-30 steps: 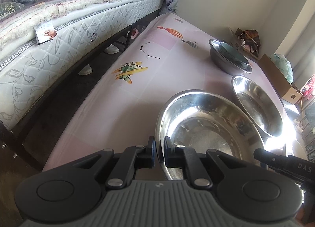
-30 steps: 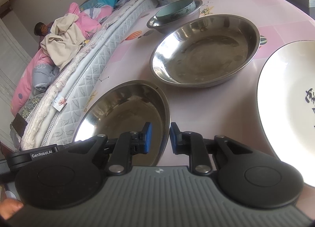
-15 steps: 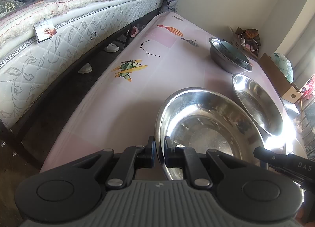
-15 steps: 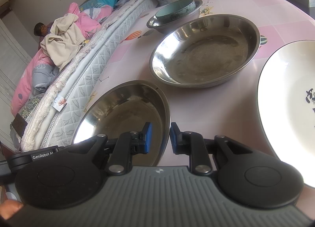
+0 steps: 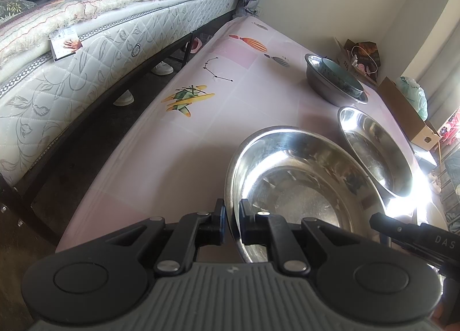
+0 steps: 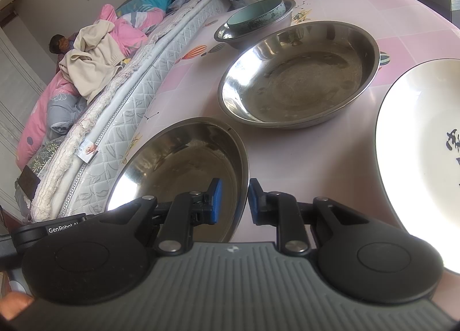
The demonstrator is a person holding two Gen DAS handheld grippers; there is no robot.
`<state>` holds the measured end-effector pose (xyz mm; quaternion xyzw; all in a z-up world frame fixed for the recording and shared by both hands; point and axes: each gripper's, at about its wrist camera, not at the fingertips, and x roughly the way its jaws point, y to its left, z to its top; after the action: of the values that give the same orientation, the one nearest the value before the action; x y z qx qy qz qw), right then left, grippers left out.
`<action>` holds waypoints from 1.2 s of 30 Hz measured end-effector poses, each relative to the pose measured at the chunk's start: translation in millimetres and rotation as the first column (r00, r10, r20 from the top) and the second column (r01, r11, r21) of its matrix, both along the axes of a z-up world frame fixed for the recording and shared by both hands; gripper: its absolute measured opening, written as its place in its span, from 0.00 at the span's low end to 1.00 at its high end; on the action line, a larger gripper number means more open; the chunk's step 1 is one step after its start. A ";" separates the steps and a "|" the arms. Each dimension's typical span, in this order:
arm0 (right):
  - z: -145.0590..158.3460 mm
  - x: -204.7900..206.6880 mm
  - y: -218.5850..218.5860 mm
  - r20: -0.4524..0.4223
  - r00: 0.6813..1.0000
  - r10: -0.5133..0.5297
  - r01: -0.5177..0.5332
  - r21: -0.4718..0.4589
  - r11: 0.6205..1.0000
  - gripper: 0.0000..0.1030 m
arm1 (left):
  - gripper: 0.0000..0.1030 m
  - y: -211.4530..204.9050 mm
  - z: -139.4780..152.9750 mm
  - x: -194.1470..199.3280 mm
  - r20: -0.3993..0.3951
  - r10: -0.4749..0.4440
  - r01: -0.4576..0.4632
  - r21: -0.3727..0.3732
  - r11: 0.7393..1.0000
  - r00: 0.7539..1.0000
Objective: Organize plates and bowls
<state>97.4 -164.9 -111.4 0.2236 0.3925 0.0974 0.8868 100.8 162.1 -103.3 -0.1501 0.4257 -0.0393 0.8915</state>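
A wide steel bowl [image 5: 302,184] [image 6: 184,164] sits nearest on the pink table [image 5: 201,135]. My left gripper [image 5: 231,221] is shut on the bowl's left rim. My right gripper [image 6: 234,201] clamps the opposite rim, one blue pad inside the wall and one outside. Beyond it lies a second shallow steel pan [image 5: 373,153] [image 6: 299,78]. Farther back a smaller steel bowl [image 5: 327,86] [image 6: 230,36] holds a teal bowl [image 5: 339,72] [image 6: 256,12]. A large white plate [image 6: 417,158] with dark markings lies to the right of my right gripper.
A bed with a quilted mattress [image 5: 86,52] runs along the table's left side, with a narrow dark floor gap between. A person [image 6: 60,43] lies on it among blankets. A cardboard box [image 5: 408,112] and bags stand beyond the table's far right edge.
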 end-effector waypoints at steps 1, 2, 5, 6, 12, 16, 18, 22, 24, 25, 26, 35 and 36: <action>0.0 -0.1 0.0 0.000 1.000 0.000 0.000 0.001 1.000 0.19 | 0.10 0.0 0.1 0.0 0.000 0.000 0.000 0.000 1.000 1.000; 0.0 -0.1 0.0 0.000 1.000 0.000 0.000 0.001 1.000 0.19 | 0.10 -0.2 -0.2 -0.1 0.000 -0.001 0.001 0.000 1.000 1.000; 0.0 -0.2 -0.1 0.000 1.000 0.000 0.000 0.001 1.000 0.19 | 0.10 -0.2 0.1 0.0 0.000 0.000 0.000 0.000 1.000 1.000; 0.0 -0.1 -0.1 0.000 1.000 0.000 0.000 0.001 1.000 0.19 | 0.10 -0.3 0.1 -0.1 0.000 0.000 0.000 0.000 1.000 1.000; 0.1 -0.2 -0.2 0.000 1.000 -0.001 0.001 0.000 1.000 0.19 | 0.10 -0.5 0.1 -0.2 0.000 -0.001 0.001 -0.001 1.000 1.000; 0.1 -0.3 -0.3 0.000 1.000 0.000 0.000 0.001 1.000 0.19 | 0.10 -0.6 0.1 -0.1 -0.001 -0.001 0.001 -0.001 1.000 1.000; 0.2 -0.3 -0.3 0.001 1.000 0.000 0.000 0.000 1.000 0.19 | 0.10 -1.2 -0.2 -0.5 -0.001 -0.001 0.001 -0.001 1.000 1.000; 0.4 -0.1 -0.5 0.001 1.000 -0.001 0.001 0.000 1.000 0.19 | 0.10 -1.3 -0.2 -0.4 -0.001 -0.001 0.001 -0.001 1.000 1.000; 0.4 -0.3 -0.6 0.001 1.000 -0.001 0.001 0.001 1.000 0.19 | 0.10 -1.2 -0.2 -0.4 -0.001 -0.002 0.002 -0.001 1.000 1.000; 0.4 -0.2 -0.7 0.001 1.000 -0.001 0.001 0.001 1.000 0.19 | 0.10 -1.0 -0.1 -0.3 -0.001 -0.002 0.002 -0.001 1.000 1.000; 0.4 -0.2 -0.7 0.001 1.000 -0.002 0.002 0.000 1.000 0.19 | 0.10 -1.3 -0.4 -0.7 -0.002 -0.003 0.003 -0.001 1.000 1.000; 0.5 -0.4 -1.2 0.001 1.000 -0.003 0.003 -0.001 1.000 0.20 | 0.10 -5.7 -1.3 -3.4 -0.010 -0.014 0.014 -0.008 1.000 1.000; 0.6 -0.5 -1.2 0.001 1.000 -0.002 0.002 0.000 1.000 0.20 | 0.10 -5.5 -1.1 -3.5 -0.010 -0.015 0.015 -0.008 1.000 1.000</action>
<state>96.9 -166.1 -110.9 0.2240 0.3921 0.0966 0.8870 97.3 156.6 -104.4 -0.1508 0.4312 -0.0469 0.8883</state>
